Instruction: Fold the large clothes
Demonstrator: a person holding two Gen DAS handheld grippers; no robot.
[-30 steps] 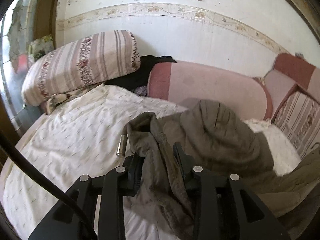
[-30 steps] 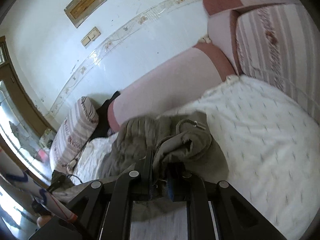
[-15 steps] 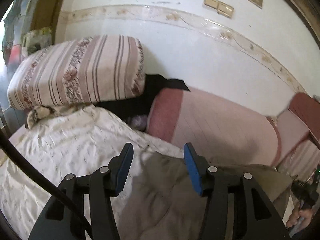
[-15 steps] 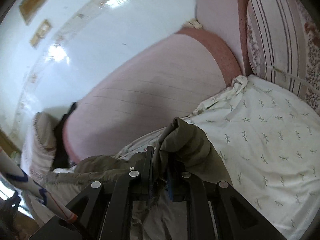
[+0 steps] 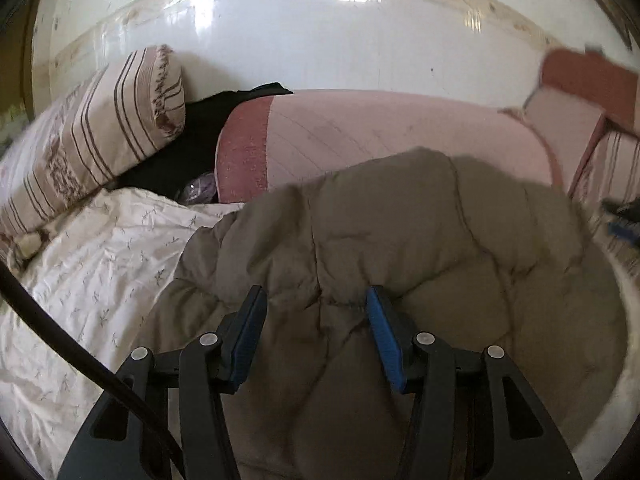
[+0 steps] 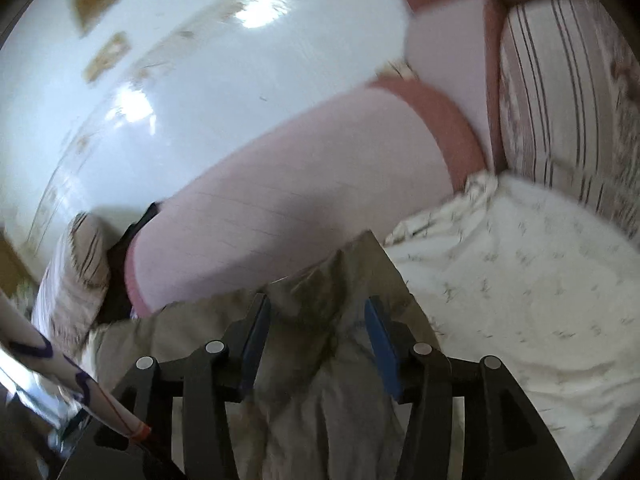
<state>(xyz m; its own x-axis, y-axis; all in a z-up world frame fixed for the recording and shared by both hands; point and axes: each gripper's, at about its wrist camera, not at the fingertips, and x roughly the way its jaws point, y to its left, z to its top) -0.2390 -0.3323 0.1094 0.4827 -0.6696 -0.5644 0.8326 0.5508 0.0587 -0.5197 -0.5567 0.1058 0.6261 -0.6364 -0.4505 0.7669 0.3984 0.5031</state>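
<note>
An olive quilted jacket (image 5: 420,232) lies spread on the bed's white sheet (image 5: 100,260). My left gripper (image 5: 314,294) hovers just over its near part, blue pads apart, nothing pinched. Its far corner (image 6: 356,264) shows in the right wrist view, lying against the pink bolster. My right gripper (image 6: 317,302) is over that corner and its jaws are opening. Jacket cloth lies between and below the fingers, and the pads do not press on it. The right gripper's tip (image 5: 624,220) also peeks in at the far right of the left wrist view.
A long pink bolster (image 5: 380,132) runs along the wall behind the jacket. A striped pillow (image 5: 100,128) and a black garment (image 5: 200,128) lie at the back left. Striped cushions (image 6: 560,100) stand at the right. A white printed tube (image 6: 60,368) crosses the lower left.
Both grippers let go of the jacket: the left opened first, the right just now. Both moved toward the wall and down. The bunched jacket now lies flat.
</note>
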